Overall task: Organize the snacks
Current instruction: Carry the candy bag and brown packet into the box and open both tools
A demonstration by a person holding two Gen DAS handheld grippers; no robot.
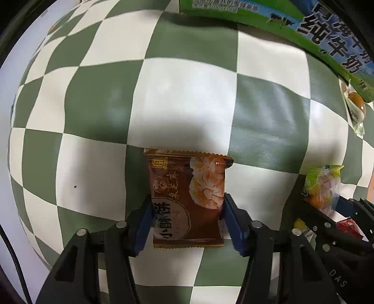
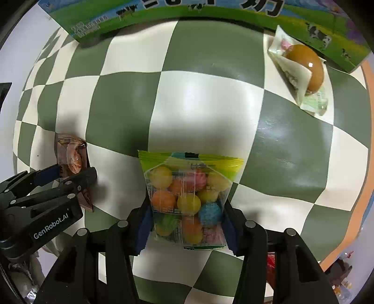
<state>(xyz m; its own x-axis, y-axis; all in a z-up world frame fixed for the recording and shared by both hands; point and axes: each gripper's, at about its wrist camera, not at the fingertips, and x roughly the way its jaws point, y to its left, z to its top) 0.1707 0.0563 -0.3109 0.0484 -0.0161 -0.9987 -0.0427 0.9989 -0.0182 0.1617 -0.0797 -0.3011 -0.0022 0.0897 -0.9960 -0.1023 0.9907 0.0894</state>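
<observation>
A brown pastry packet [image 1: 184, 187] with orange print sits between the blue pads of my left gripper [image 1: 187, 210], which is shut on its sides. In the right wrist view the same packet [image 2: 72, 154] stands on end in that gripper [image 2: 70, 173], low over the checkered cloth [image 2: 205, 98]. My right gripper [image 2: 187, 219] is shut on a clear bag of coloured candy balls [image 2: 189, 182] with a yellow-green top. From the left wrist view that bag [image 1: 322, 184] shows at the right edge. Both grippers point down at the cloth. Whether the packets touch it I cannot tell.
A green and blue milk carton box [image 2: 187, 11] lies along the far edge of the cloth. A wrapped brown egg [image 2: 301, 70] rests against it at the right. A red packet [image 1: 346, 226] lies under the right gripper. An orange table rim [image 2: 367, 140] curves along the right.
</observation>
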